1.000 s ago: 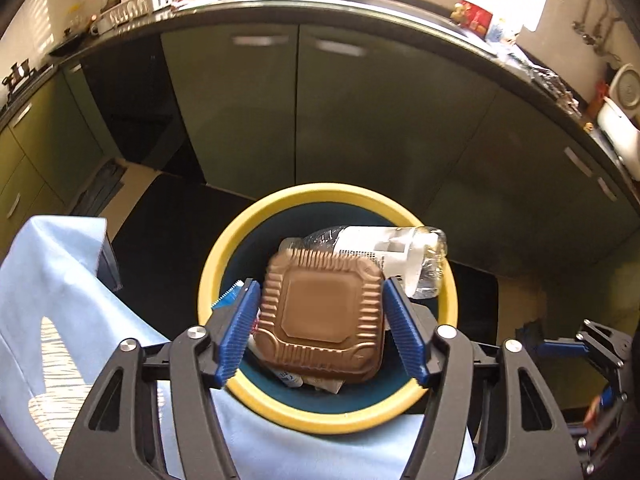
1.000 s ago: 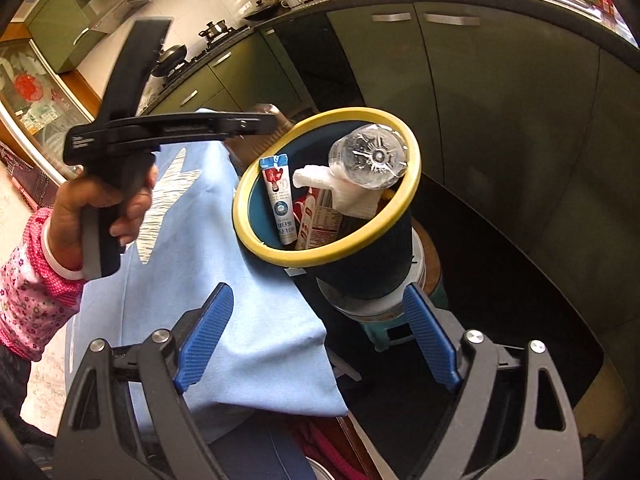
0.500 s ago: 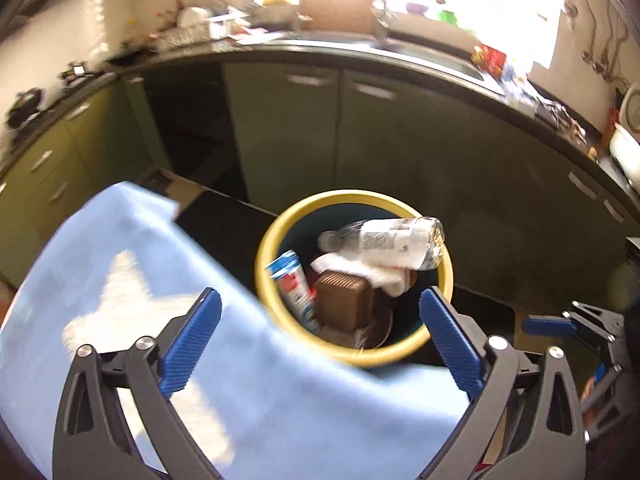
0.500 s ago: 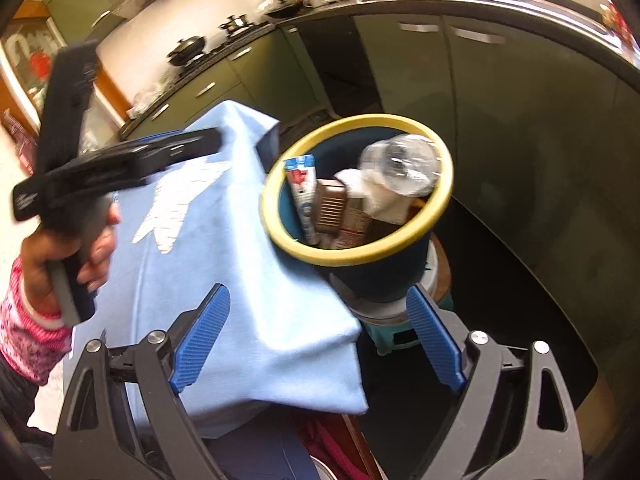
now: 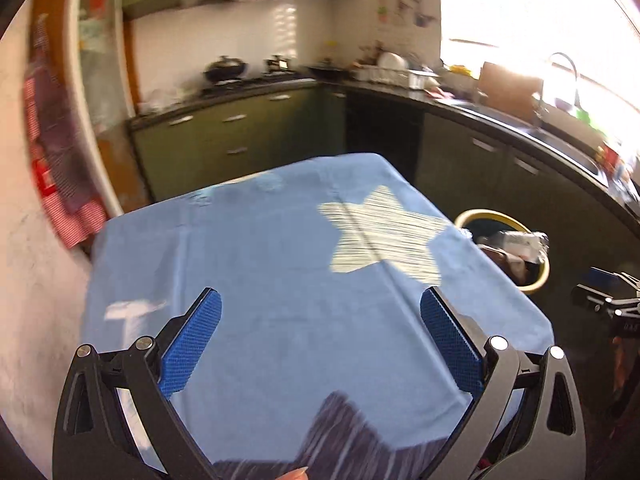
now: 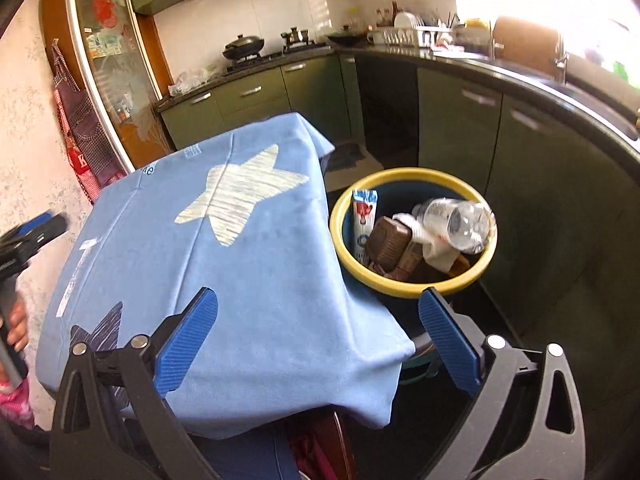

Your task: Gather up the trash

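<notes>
A yellow-rimmed dark blue bin [image 6: 400, 174] stands on the floor right of the table. In it lie a brown ribbed food box [image 6: 390, 240], a clear plastic bottle [image 6: 460, 220], a red-and-white tube [image 6: 364, 216] and a white tissue [image 6: 436, 250]. The left wrist view shows the bin [image 5: 496, 216] small at the right, beyond the cloth's edge. My left gripper [image 5: 320, 294] is open and empty above the light-blue star-printed cloth [image 5: 280, 272]. My right gripper [image 6: 318, 292] hovers over the cloth's corner in front of the bin, its jaws opening with nothing between them.
Green kitchen cabinets [image 6: 460, 128] under a dark counter run behind and to the right of the bin. A stove with a wok [image 6: 244, 46] and a dish rack [image 6: 404, 32] are far back. A red-checked apron [image 6: 80, 136] hangs on the left wall. A hand [image 6: 18, 322] shows at the left edge.
The left gripper let go of the brown box, which now lies in the bin, opened wide and swung away to the left over the table. The right gripper opened wider and rose slightly.
</notes>
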Demonstrator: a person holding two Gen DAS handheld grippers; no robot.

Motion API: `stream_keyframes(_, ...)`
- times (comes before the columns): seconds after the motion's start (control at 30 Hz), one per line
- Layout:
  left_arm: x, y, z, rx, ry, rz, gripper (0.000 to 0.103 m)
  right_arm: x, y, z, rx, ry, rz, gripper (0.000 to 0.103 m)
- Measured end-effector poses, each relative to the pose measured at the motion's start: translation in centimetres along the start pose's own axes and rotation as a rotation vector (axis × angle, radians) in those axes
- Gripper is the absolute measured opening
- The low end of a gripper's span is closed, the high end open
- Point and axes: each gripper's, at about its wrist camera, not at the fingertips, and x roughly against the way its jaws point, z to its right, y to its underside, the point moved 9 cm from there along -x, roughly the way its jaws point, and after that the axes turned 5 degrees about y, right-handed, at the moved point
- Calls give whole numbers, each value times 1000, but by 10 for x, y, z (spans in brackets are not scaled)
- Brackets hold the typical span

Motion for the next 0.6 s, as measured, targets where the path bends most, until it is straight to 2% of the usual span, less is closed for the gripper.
stream_keyframes(0.07,21,8,-25,40,-59,31,98,8,-3,-4,8,13,26,96)
stream_keyframes(0.27,69,21,-63,138,-95,115,98,39,-14,-21,65,66,122,96)
stream_keyframes(0.43,88,28,-61,141,-87,138,98,69,-21,-30,94,118,205,96)
stream_keyframes(0.6,95,33,-56,135,-75,140,98,86,-24,-31,102,140,243,96)
